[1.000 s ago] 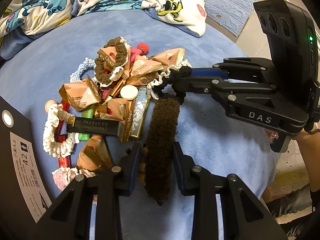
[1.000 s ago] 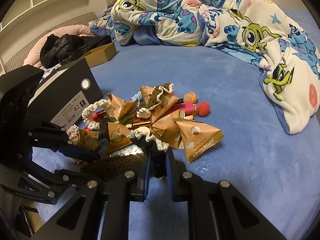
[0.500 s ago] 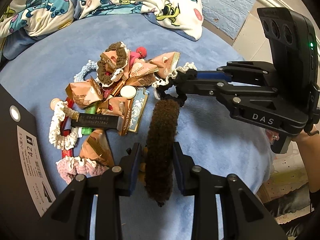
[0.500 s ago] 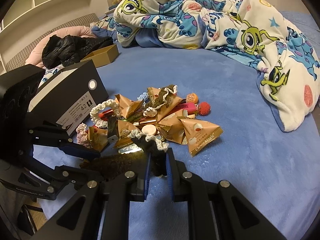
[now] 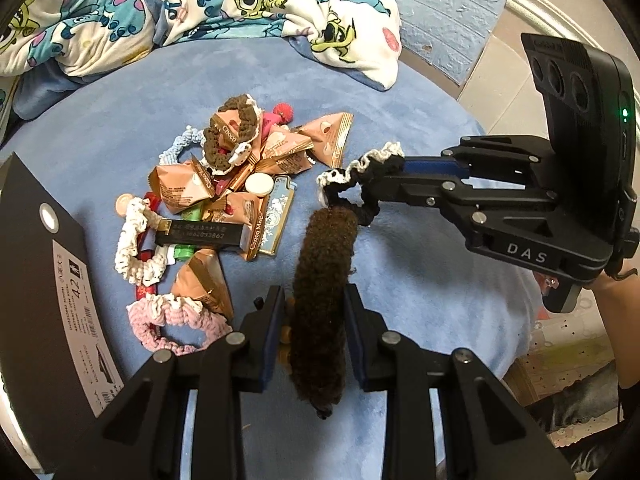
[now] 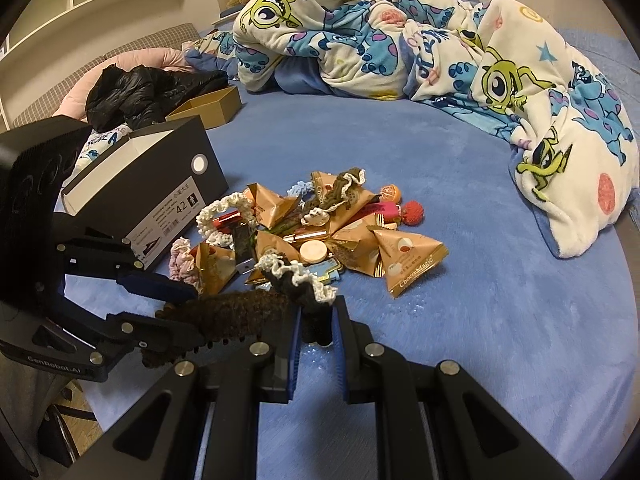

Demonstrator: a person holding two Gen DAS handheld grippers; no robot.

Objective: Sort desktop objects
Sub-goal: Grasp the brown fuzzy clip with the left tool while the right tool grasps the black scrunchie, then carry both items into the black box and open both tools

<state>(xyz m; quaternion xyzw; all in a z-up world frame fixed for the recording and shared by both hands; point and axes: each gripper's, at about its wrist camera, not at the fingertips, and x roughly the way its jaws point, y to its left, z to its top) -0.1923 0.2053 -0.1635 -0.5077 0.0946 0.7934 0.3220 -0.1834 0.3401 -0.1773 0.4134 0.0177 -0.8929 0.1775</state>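
Grippers: left gripper [image 5: 314, 320] pinches brown hair clip [image 5: 322, 280], right gripper [image 6: 316, 334] pinches black scrunchie [image 6: 298, 280] (bare blue bedding [image 6: 500, 320] to right).

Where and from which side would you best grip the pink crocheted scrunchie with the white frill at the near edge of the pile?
Grip the pink crocheted scrunchie on its bare lower arc, coming from above on the near side. It lies flat as an open ring; its upper rim touches a tan triangular snack packet, so only the near band is free for a claw finger through the hole.
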